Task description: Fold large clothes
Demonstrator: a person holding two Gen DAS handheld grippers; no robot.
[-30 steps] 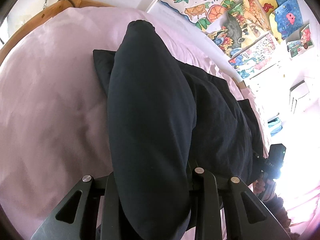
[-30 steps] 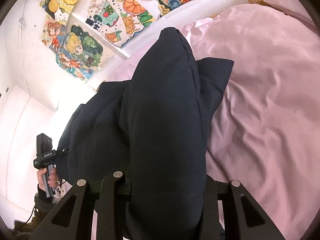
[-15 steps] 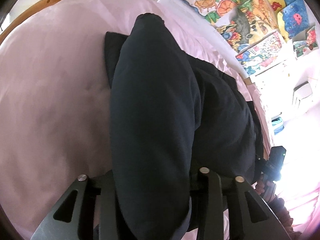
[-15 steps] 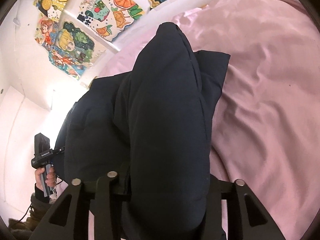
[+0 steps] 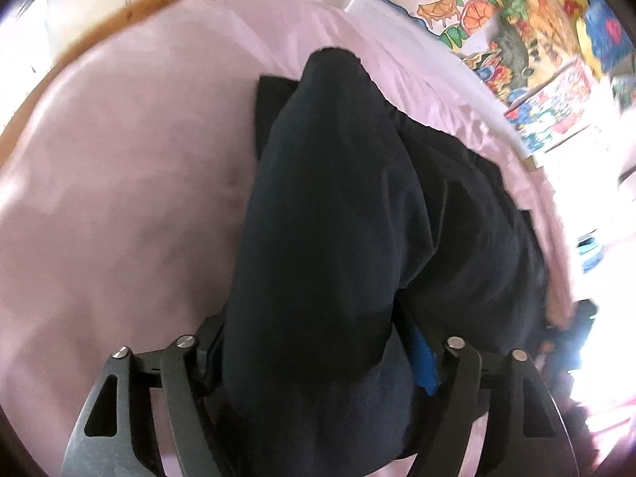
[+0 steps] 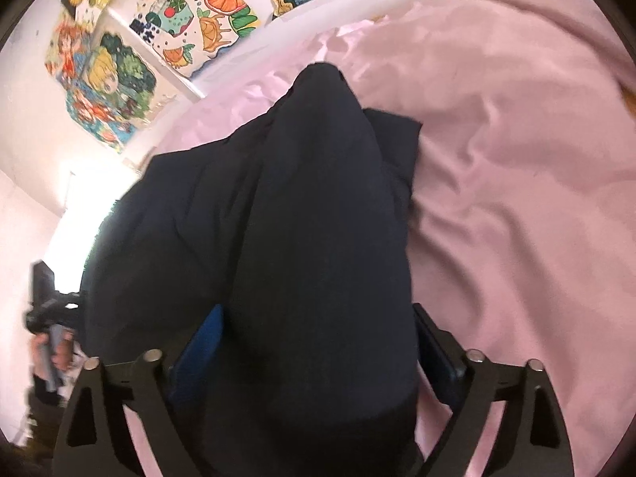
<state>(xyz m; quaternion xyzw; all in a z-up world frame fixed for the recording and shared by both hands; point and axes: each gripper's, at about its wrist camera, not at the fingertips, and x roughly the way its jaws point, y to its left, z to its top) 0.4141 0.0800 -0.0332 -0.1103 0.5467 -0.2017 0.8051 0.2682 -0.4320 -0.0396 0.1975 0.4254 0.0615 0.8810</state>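
Two views: wooden bedframe (image 5: 119,20) only from left tool (image 5: 318,357)

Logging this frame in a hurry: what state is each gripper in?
Left gripper: spread wide around the dark garment, looks open.
Right gripper: the same, wide around the garment's other end, looks open.
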